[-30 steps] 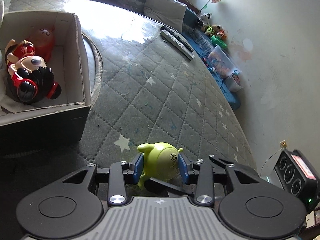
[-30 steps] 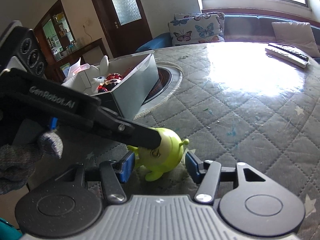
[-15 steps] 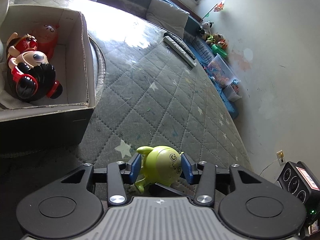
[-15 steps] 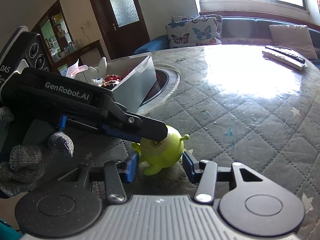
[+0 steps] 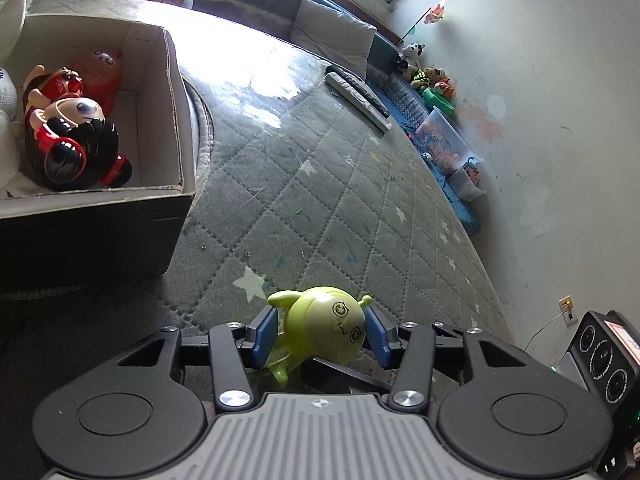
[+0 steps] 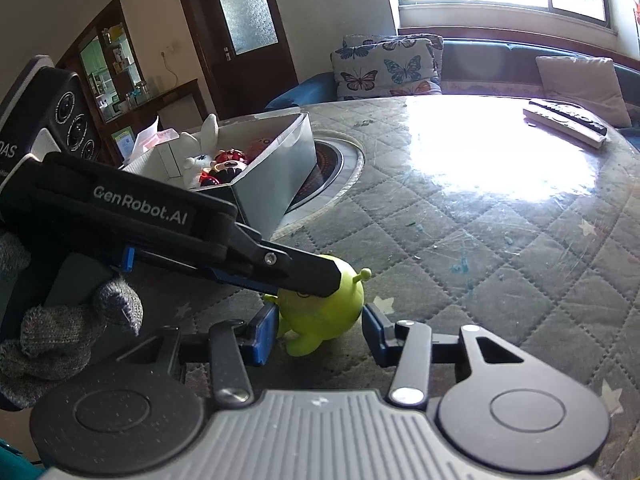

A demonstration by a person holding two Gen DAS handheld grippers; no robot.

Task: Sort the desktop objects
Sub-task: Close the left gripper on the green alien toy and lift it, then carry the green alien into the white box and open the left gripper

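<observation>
Left hand-held gripper (image 5: 320, 334) is clamping your green alien toy (image 5: 326, 336) between both blue pads, low over the quilted counter (image 5: 320, 184). Right hand-held gripper (image 6: 320, 330) is closing around it, pads not yet pressing. Toy is looking round, glossy, with antennae, stubby feet and a drawn face.

Each camera sits just behind its own gripper's fingers and looks steeply down, very near the quilted table (image 5: 320, 184). The left wrist view faces a marked wall; the right wrist view faces the window. Both share the green toy (image 5: 326, 330) (image 6: 324, 314) (and the cardboard box (image 5: 176, 128) (image 6: 276, 184)).
</observation>
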